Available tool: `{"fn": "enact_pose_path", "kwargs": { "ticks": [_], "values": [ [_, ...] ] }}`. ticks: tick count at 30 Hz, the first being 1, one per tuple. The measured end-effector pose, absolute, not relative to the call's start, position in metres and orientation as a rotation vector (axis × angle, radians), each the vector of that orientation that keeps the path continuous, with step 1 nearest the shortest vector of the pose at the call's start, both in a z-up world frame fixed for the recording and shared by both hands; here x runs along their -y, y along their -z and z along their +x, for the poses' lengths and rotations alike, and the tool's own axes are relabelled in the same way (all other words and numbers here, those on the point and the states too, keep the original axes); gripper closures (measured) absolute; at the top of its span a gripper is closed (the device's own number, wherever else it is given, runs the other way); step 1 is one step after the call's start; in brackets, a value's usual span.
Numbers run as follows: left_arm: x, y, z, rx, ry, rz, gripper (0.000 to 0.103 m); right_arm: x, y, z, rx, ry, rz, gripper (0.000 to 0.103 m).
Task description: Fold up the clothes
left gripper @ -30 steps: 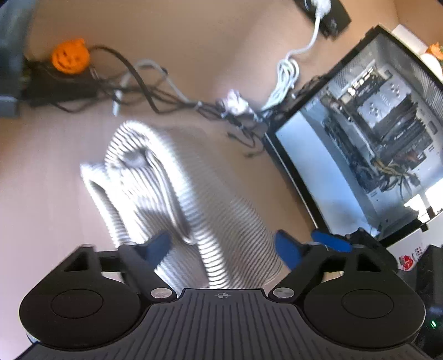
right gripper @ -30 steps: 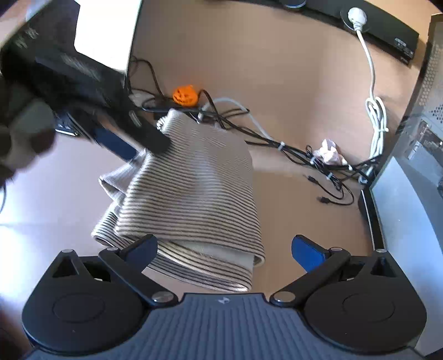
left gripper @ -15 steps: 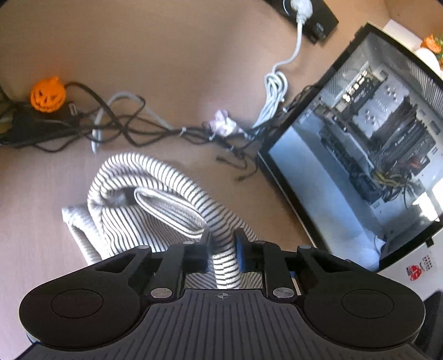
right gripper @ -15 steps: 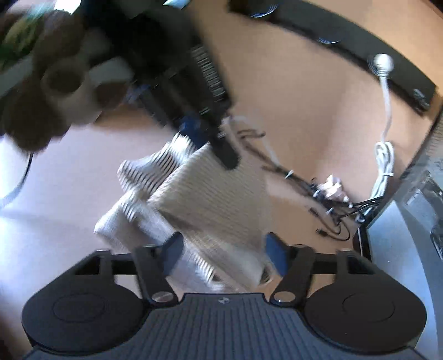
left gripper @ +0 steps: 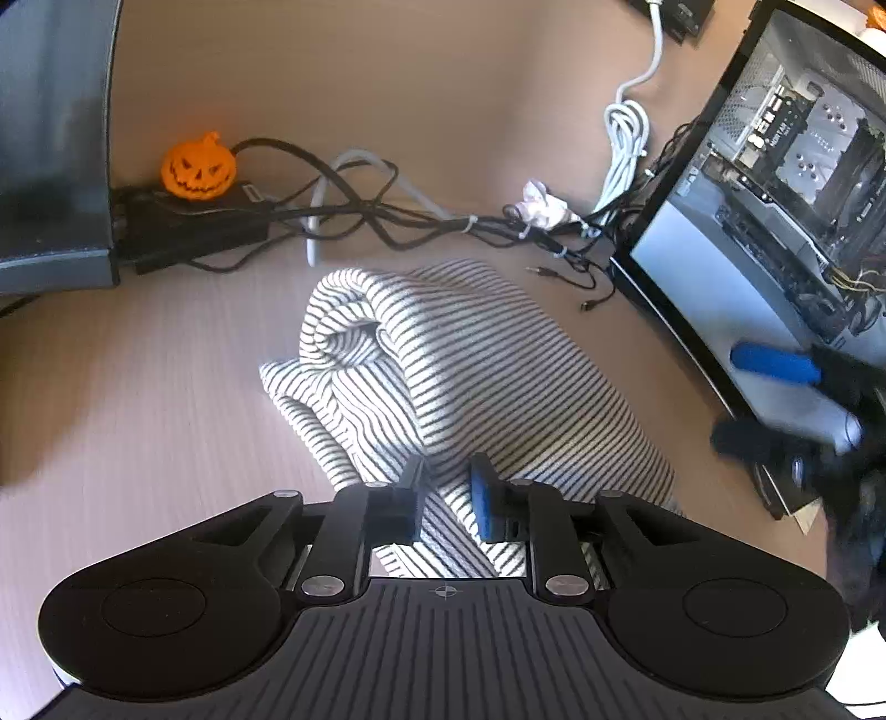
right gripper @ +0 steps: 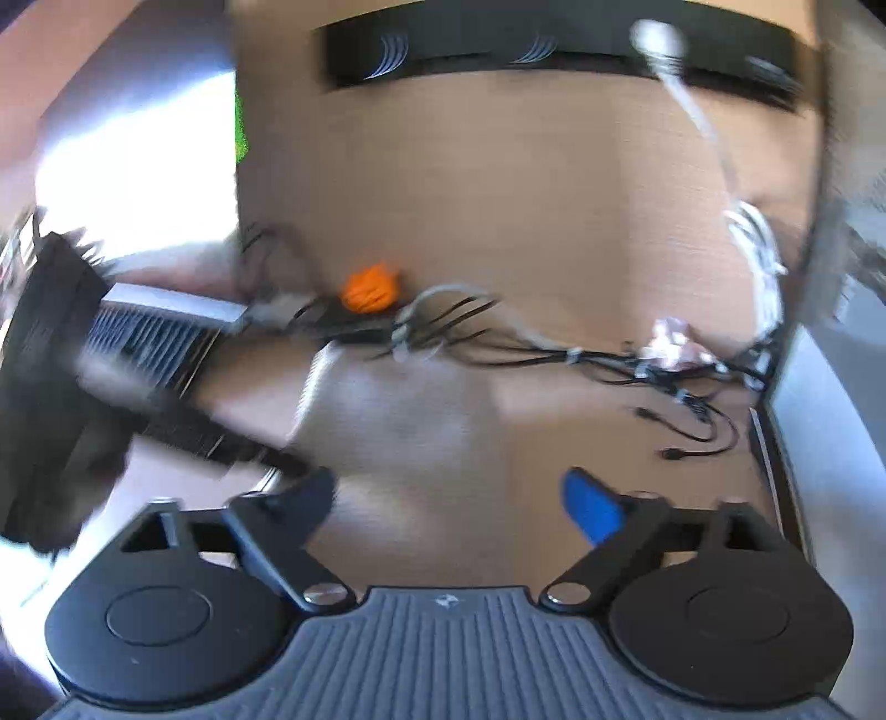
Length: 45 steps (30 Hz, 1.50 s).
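Note:
A folded black-and-white striped garment (left gripper: 470, 376) lies on the tan desk, its rolled end toward the cables. My left gripper (left gripper: 447, 490) is shut on the garment's near edge, cloth pinched between the fingers. In the right wrist view the picture is motion-blurred; the garment (right gripper: 398, 426) shows as a pale smear ahead. My right gripper (right gripper: 454, 498) is open and empty above its near end. It also shows at the right edge of the left wrist view (left gripper: 775, 363). The left gripper shows blurred at left in the right wrist view (right gripper: 166, 399).
An orange pumpkin figure (left gripper: 198, 166) sits on a black power brick among tangled cables (left gripper: 387, 216). An open computer case (left gripper: 775, 194) stands at the right. A monitor base (left gripper: 50, 138) stands at the left. A black power strip (right gripper: 554, 50) lies at the back.
My left gripper closed on the garment's near edge and stays shut on it. My right gripper swung quickly and opened wider; its view is now blurred.

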State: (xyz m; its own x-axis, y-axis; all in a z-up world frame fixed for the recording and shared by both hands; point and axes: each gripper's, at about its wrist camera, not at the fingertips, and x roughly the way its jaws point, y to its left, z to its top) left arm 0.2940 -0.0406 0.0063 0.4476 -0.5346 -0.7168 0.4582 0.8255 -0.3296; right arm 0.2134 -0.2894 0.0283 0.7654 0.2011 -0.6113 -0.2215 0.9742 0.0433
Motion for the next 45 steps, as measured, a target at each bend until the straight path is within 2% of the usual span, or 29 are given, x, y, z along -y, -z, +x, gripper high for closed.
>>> {"fn": "enact_pose_path", "kwargs": {
  "ticks": [3, 5, 7, 10, 14, 19, 22, 26, 28, 30, 31, 37, 45],
  "values": [
    [0.032, -0.002, 0.298, -0.939, 0.618, -0.156, 0.072, 0.298, -0.028, 0.227, -0.688, -0.228, 0.033, 0.0],
    [0.027, -0.002, 0.301, -0.952, 0.61, -0.206, 0.06, 0.29, -0.004, 0.247, -0.76, -0.216, 0.005, 0.0],
    [0.025, -0.006, 0.302, -0.955, 0.58, -0.228, 0.03, 0.272, 0.014, 0.252, -0.794, -0.219, -0.081, 0.0],
    [0.024, -0.005, 0.307, -0.982, 0.566, -0.275, 0.009, 0.258, 0.02, 0.249, -0.789, -0.214, -0.14, 0.0],
    [0.036, 0.012, 0.321, -1.085, 0.55, -0.306, 0.009, 0.25, 0.019, 0.249, -0.788, -0.238, -0.155, 0.0],
    [0.041, 0.023, 0.321, -1.085, 0.533, -0.263, 0.011, 0.259, 0.01, 0.245, -0.796, -0.329, -0.115, 0.0],
    [0.041, 0.024, 0.317, -1.06, 0.556, -0.232, 0.02, 0.29, 0.0, 0.245, -0.8, -0.322, 0.043, 0.0],
    [0.042, 0.024, 0.312, -1.04, 0.572, -0.215, 0.022, 0.328, -0.001, 0.264, -0.81, -0.285, 0.311, 0.0],
    [0.042, 0.024, 0.309, -1.029, 0.572, -0.21, 0.023, 0.324, 0.007, 0.28, -0.83, -0.302, 0.356, 0.0],
    [0.041, 0.025, 0.305, -1.018, 0.57, -0.203, 0.025, 0.309, 0.018, 0.293, -0.867, -0.327, 0.343, 0.011],
    [0.039, 0.026, 0.302, -1.016, 0.566, -0.198, 0.026, 0.3, 0.021, 0.297, -0.883, -0.339, 0.331, 0.022],
    [-0.003, 0.032, 0.268, -1.009, 0.48, -0.273, 0.026, 0.254, 0.023, 0.3, -0.944, -0.407, 0.274, 0.022],
    [-0.106, 0.028, 0.209, -0.981, 0.303, -0.372, 0.027, 0.147, 0.025, 0.278, -0.985, -0.596, 0.18, 0.02]
  ]
}}
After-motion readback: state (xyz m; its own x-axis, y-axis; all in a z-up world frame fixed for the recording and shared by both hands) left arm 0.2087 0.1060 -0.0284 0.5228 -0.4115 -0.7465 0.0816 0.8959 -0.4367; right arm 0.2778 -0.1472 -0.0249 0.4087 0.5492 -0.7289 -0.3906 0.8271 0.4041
